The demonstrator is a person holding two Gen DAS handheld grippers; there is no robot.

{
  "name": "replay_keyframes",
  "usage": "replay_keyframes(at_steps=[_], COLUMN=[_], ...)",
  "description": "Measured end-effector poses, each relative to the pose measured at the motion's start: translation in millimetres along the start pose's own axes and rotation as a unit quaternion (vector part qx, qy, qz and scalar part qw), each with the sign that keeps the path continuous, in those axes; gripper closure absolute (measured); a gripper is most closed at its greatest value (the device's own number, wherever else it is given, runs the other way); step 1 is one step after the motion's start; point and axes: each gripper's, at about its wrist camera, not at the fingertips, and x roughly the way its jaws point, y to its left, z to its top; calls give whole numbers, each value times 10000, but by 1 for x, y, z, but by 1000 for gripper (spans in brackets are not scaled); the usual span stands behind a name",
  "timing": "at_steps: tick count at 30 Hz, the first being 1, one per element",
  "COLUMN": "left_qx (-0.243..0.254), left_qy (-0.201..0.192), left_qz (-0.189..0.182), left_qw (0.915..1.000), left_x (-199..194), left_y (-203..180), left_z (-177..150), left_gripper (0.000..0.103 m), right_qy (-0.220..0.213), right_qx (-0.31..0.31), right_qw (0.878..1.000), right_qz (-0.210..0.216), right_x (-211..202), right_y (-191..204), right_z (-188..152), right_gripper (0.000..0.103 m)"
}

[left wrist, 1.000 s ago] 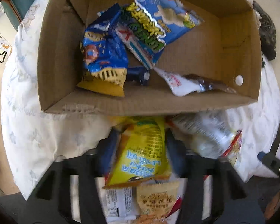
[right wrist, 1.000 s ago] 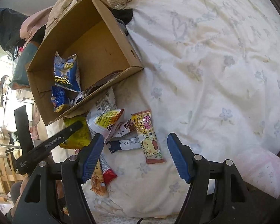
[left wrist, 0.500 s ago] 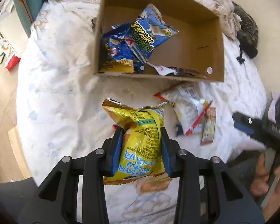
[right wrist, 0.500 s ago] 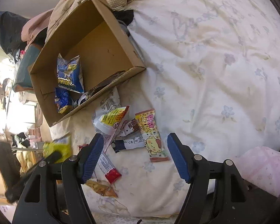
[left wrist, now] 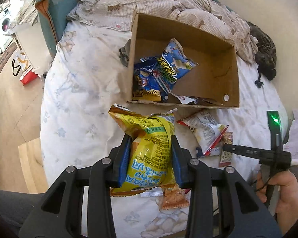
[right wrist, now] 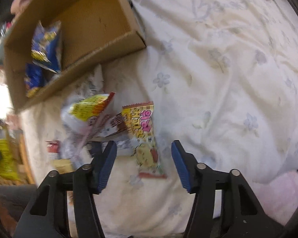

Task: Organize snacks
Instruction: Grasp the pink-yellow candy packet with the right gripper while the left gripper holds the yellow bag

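Note:
My left gripper [left wrist: 150, 138] is shut on a yellow snack bag [left wrist: 149, 152] and holds it above the bed, short of the cardboard box [left wrist: 233, 75]. The box holds blue snack bags [left wrist: 168, 67] and a white wrapper. My right gripper [right wrist: 143, 150] is open and empty, low over a yellow and pink candy packet [right wrist: 143, 127] on the sheet. A white and yellow snack bag [right wrist: 89, 109] lies just left of that packet, in front of the box [right wrist: 109, 45]. The right wrist view is blurred.
Several loose snack packets [left wrist: 206, 130] lie on the white flowered bedsheet [right wrist: 228, 79] in front of the box. A checked blanket [left wrist: 159, 2] is bunched behind the box. The bed edge and wooden floor [left wrist: 14, 109] lie to the left.
My left gripper has lifted the yellow bag up and back from the box. My right gripper has moved down and closer to the candy packet.

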Motion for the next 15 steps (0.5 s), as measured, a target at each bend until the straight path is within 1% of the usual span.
replay_keyframes(at_steps=[1, 2, 3, 5, 7, 9, 13, 15], left_qx=[-33, -59, -92, -139, -138, -88, 13, 36], left_qy=[57, 88, 119, 160, 174, 167, 119, 84], left_qz=[-26, -27, -25, -48, -63, -43, 64, 136], left_qw=[10000, 9999, 9999, 9998, 9997, 9998, 9999, 9999], left_x=[2, 4, 5, 7, 8, 9, 10, 10], left_y=[1, 2, 2, 3, 3, 0, -3, -4], left_z=[0, 0, -1, -1, 0, -1, -2, -2], left_gripper=[70, 70, 70, 70, 70, 70, 70, 70], right_qy=[44, 105, 179, 124, -34, -151, -408, -684], right_qx=[-58, -96, -122, -232, -479, -577, -300, -147], right_qw=[10000, 9999, 9998, 9996, 9988, 9980, 9987, 9975], right_qz=[-63, -70, -52, -83, -123, -222, -24, 41], right_x=[5, 8, 11, 10, 1, -7, -24, -38], right_y=[2, 3, 4, 6, 14, 18, 5, -2], right_z=[1, 2, 2, -1, -5, -9, -14, -17], right_gripper=[57, 72, 75, 76, 76, 76, 76, 76])
